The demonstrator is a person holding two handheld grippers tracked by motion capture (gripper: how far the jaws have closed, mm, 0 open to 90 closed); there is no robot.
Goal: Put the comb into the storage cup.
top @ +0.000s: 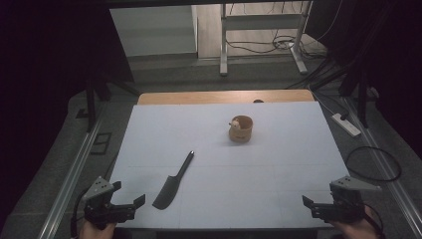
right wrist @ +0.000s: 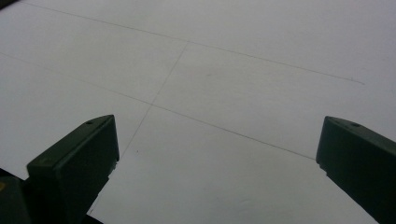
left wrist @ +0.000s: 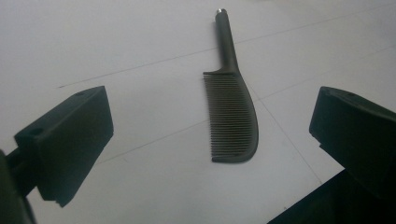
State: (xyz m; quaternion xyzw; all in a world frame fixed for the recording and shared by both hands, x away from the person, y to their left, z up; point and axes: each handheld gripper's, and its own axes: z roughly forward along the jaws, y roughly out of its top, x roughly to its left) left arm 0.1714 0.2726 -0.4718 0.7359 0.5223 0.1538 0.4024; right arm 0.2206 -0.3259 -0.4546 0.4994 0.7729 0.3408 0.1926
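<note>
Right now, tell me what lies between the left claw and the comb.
Nothing: only bare white table separates the open left claw from the black comb, as the left gripper view shows. The high view agrees.

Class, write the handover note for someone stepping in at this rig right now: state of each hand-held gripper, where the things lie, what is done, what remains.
Left hand-held gripper: open, empty, at the near left edge of the table, aimed at the comb.
Right hand-held gripper: open, empty, at the near right edge, over bare table.
Comb: black, lying flat just ahead of the left gripper, handle pointing away from it, untouched.
Wooden cup: upright farther back, right of centre, with a small object inside that is too small to identify.
Done: nothing grasped yet.
Left: probably picking up the comb with the left gripper; its destination cannot be told.
</note>
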